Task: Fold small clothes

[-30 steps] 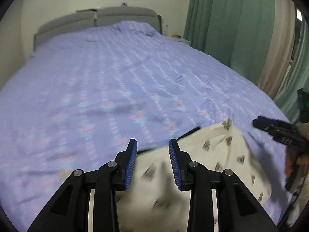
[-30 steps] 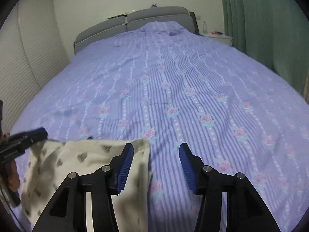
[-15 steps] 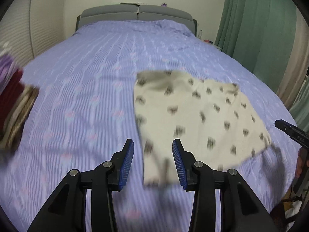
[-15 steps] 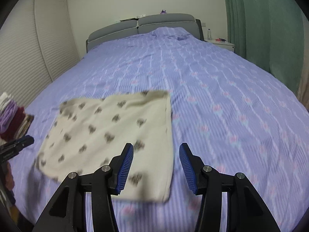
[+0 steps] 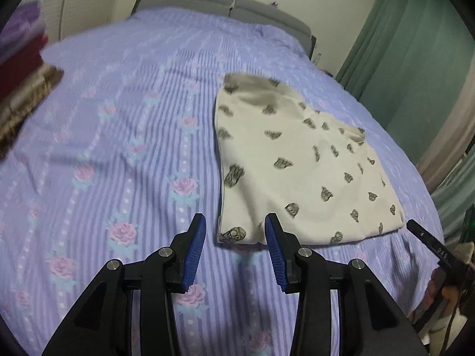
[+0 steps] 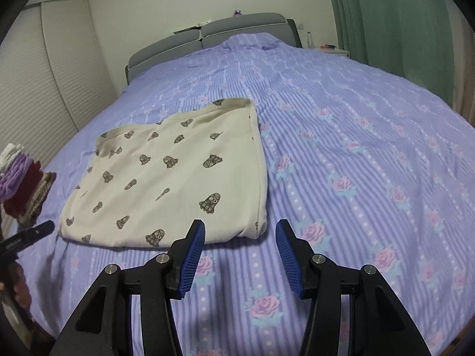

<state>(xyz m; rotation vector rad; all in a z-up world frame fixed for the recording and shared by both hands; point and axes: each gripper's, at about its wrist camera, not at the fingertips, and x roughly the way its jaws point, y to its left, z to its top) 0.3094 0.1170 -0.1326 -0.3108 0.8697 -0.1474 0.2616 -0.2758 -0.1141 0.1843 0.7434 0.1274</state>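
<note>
A cream garment with small dark prints (image 5: 297,163) lies flat on the purple flowered bedspread (image 5: 118,148), folded into a rough rectangle. My left gripper (image 5: 234,237) is open and empty, hovering just above the garment's near left corner. In the right wrist view the same garment (image 6: 178,172) lies left of centre. My right gripper (image 6: 240,246) is open and empty, just short of the garment's near right corner. Each gripper's tip shows at the edge of the other's view.
A stack of folded clothes (image 6: 20,178) in purple, red and brown sits at the bed's left edge, also in the left wrist view (image 5: 20,74). A grey headboard (image 6: 207,35) stands at the far end. Green curtains (image 6: 400,23) hang on the right.
Both grippers have pulled back toward the bed's near edge and risen. The garment, earlier under the fingers, now lies spread flat ahead of both, let go.
</note>
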